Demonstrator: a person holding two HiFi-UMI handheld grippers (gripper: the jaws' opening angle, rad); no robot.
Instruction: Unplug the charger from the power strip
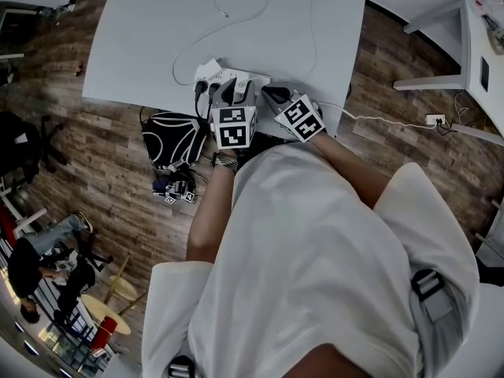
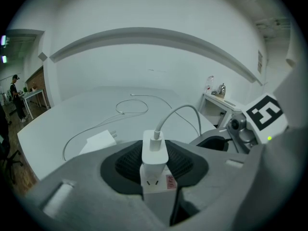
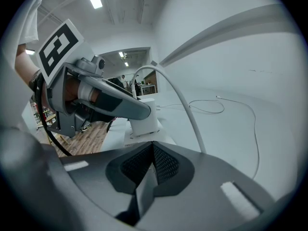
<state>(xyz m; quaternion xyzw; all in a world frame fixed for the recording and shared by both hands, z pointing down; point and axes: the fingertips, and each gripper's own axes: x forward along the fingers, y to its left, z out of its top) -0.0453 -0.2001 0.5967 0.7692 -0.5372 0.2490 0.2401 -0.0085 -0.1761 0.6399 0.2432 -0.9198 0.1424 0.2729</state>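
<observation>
A white charger (image 2: 155, 152) stands on the white power strip (image 2: 155, 183), and a white cable (image 2: 180, 110) rises from its top. My left gripper (image 2: 155, 160) is shut on the charger's sides. In the head view the power strip (image 1: 214, 73) lies near the table's front edge, with my left gripper (image 1: 231, 93) over it and my right gripper (image 1: 272, 95) just beside it. In the right gripper view the left gripper holds the charger (image 3: 142, 119) on the strip (image 3: 144, 138). My right gripper (image 3: 153, 150) is shut, with nothing between its pads.
The white cable (image 1: 311, 22) loops across the white table (image 1: 142, 46). A loose white plug adaptor (image 2: 100, 140) lies left of the strip. A black bag (image 1: 173, 138) sits on the wooden floor below the table edge. A white side table (image 1: 465, 46) stands at the right.
</observation>
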